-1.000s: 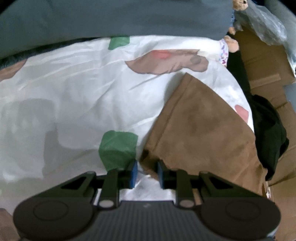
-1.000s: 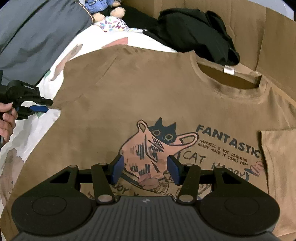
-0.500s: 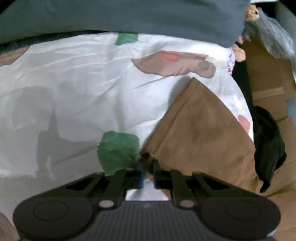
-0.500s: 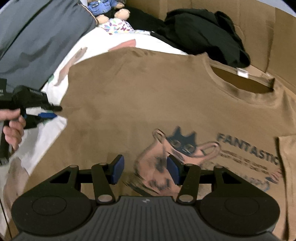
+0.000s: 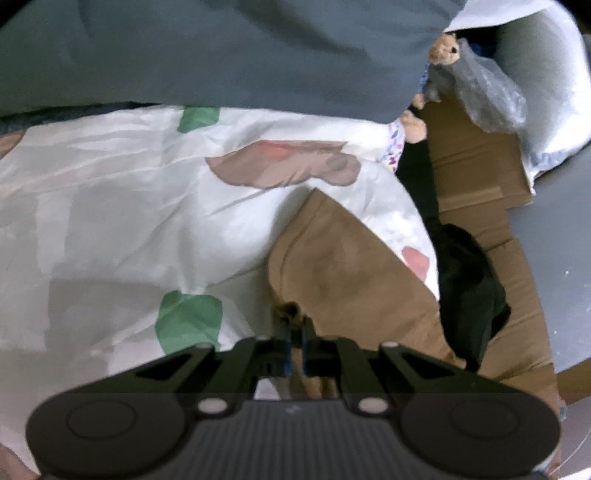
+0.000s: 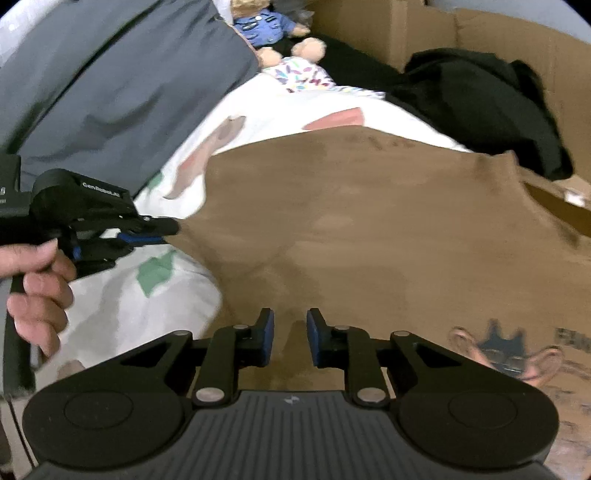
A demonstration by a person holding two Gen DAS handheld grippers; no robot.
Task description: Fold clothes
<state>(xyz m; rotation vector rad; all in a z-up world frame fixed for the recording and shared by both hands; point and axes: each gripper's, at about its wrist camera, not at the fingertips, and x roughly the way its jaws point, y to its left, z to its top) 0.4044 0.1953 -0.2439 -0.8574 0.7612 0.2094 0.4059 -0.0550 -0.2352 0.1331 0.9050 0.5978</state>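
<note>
The brown T-shirt (image 6: 369,229) lay spread face up on my white printed bedsheet (image 5: 129,229), with its cat print toward the lower right of the right wrist view and its neckline at the right edge.

My left gripper (image 5: 294,338) was fully closed, its jaws pinching the sleeve end (image 5: 290,310) of the T-shirt; a small bunch of brown fabric stood up just above the blue pads. In the right wrist view, the same tool (image 6: 162,232) reached in from the left, held by my left hand (image 6: 35,284), with its tips on the shirt's left edge.

My right gripper (image 6: 290,341) pointed down over the lower body of the shirt, left of the cat print. Its jaws were closing, with a gap between the blue pads (image 6: 267,341). A low ridge of fabric sat in that gap; I could not tell whether the pads were pressing on it.

A grey duvet (image 5: 221,55) lay beyond the sheet. A black garment (image 6: 480,99) rested on cardboard (image 6: 517,40) beside the shirt's far shoulder. A stuffed toy in blue (image 6: 266,29) sat at the duvet's corner.
</note>
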